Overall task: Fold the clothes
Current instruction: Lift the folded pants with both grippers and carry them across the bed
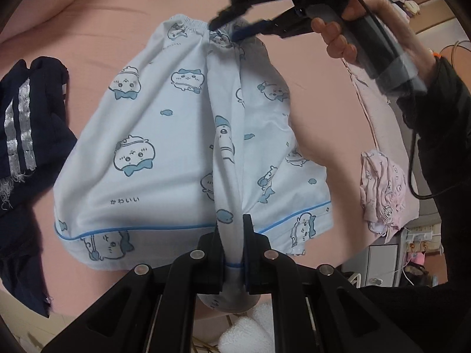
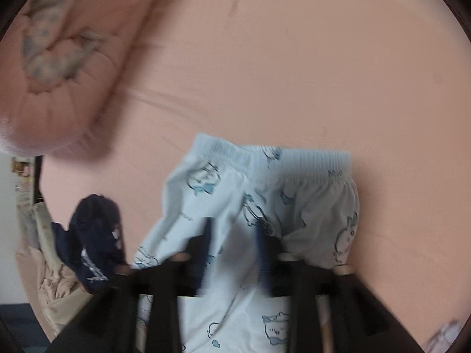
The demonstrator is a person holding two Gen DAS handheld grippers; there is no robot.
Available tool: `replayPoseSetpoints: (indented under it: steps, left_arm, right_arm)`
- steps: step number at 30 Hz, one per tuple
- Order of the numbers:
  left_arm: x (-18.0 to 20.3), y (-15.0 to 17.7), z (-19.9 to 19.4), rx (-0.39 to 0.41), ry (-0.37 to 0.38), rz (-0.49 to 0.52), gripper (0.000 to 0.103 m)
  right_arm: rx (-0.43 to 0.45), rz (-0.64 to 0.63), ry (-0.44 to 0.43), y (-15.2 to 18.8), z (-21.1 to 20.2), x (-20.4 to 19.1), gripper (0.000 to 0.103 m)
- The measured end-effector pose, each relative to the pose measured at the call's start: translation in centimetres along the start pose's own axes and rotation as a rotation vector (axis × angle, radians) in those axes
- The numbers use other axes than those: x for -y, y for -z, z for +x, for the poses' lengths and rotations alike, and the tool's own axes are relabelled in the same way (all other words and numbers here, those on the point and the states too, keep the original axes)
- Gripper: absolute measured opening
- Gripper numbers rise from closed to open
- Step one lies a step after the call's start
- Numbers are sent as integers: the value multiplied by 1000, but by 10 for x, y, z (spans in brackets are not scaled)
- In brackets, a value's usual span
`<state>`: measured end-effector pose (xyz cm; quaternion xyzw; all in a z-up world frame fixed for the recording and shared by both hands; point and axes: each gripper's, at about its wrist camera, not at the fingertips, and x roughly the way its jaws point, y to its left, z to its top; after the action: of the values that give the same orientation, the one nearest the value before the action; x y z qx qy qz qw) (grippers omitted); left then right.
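Light blue shorts [image 1: 164,135] with cartoon prints and blue piping are lifted and stretched over the pink bed. My left gripper [image 1: 232,235] is shut on a bunched fold at the hem. My right gripper [image 1: 228,31], held by a person's hand [image 1: 332,38], is at the elastic waistband at the far end. In the right wrist view, which is blurred, the right gripper [image 2: 235,244] has its fingers spread apart. The shorts [image 2: 223,194] lie between them, with the pads not pressing the cloth.
A navy garment [image 1: 23,117] with silver stripes lies to the left of the shorts, seen too in the right wrist view [image 2: 94,235]. A crumpled pink garment [image 1: 382,188] hangs at the bed's right edge. A rolled pink quilt [image 2: 59,73] lies at the far left.
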<state>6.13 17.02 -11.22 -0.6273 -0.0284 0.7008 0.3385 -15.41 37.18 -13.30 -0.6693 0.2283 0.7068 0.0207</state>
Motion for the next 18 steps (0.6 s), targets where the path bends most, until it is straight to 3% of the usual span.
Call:
replayPoseSetpoints:
  steps: [2,14,18]
  left_arm:
    - [2,-1,2,-4,1,4,7]
    - [0,-1,11,-29,-2,3,7]
    - [3,-2,13,-29,-30,21,7]
  right_arm:
    - [-40,14,43,-1,5,-4,62]
    - [-180,-31,189,6,46,-5,62]
    - [-155,-4,146,5,44,5,62]
